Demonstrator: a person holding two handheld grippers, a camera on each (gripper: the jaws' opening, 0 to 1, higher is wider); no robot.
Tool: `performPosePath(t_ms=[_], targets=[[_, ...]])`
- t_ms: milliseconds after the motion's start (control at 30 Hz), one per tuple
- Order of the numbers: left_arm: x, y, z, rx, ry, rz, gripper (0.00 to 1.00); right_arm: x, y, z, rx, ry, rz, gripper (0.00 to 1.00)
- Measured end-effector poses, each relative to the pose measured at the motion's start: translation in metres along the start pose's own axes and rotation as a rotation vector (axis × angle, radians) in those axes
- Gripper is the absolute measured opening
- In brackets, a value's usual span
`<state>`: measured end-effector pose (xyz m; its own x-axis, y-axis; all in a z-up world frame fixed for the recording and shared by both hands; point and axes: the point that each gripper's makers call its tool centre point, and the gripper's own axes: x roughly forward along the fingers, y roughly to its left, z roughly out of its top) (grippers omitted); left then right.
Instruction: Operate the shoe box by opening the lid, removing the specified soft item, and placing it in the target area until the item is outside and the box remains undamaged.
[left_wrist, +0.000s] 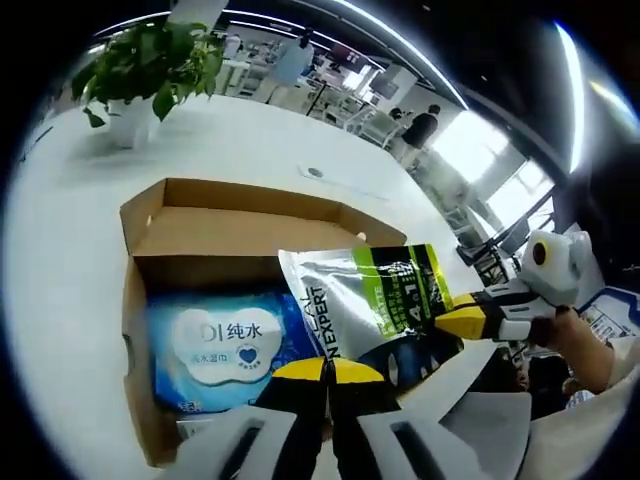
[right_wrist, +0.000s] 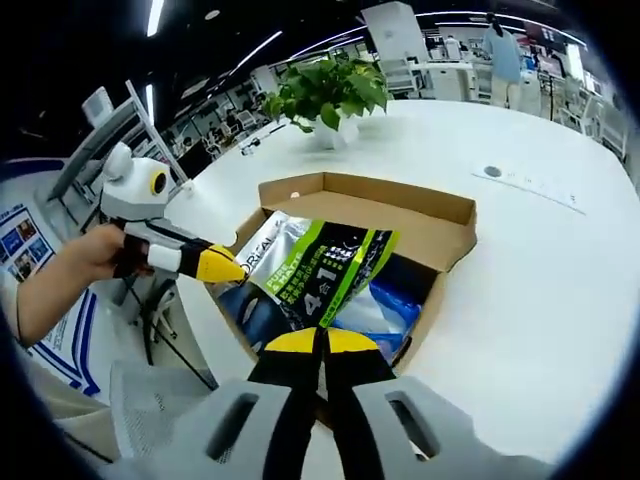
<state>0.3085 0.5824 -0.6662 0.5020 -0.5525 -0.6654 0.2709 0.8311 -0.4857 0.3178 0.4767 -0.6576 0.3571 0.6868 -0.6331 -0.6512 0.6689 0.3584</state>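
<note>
Now we hold the silver-green pouch (left_wrist: 375, 300) above the open shoe box (left_wrist: 140, 250), both the left gripper (left_wrist: 327, 370) and right gripper (right_wrist: 322, 342) clamped on it; we lift straight, clear of the cardboard walls.

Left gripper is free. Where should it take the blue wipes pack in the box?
Take the wipes pack at its bare edge by the box's wall, coming straight down from above. It lies flat in the open box, and the silver pouch, shut in the right gripper, overlaps its other end. The left gripper appears shut, so open it first.
</note>
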Motion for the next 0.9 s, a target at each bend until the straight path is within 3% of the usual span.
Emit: performPosePath(t_ms=[900], targets=[[0.033,-0.061,0.016,0.046,0.023,-0.056,0.00,-0.055,-0.047,-0.002,0.072,-0.015,-0.053,0.00]])
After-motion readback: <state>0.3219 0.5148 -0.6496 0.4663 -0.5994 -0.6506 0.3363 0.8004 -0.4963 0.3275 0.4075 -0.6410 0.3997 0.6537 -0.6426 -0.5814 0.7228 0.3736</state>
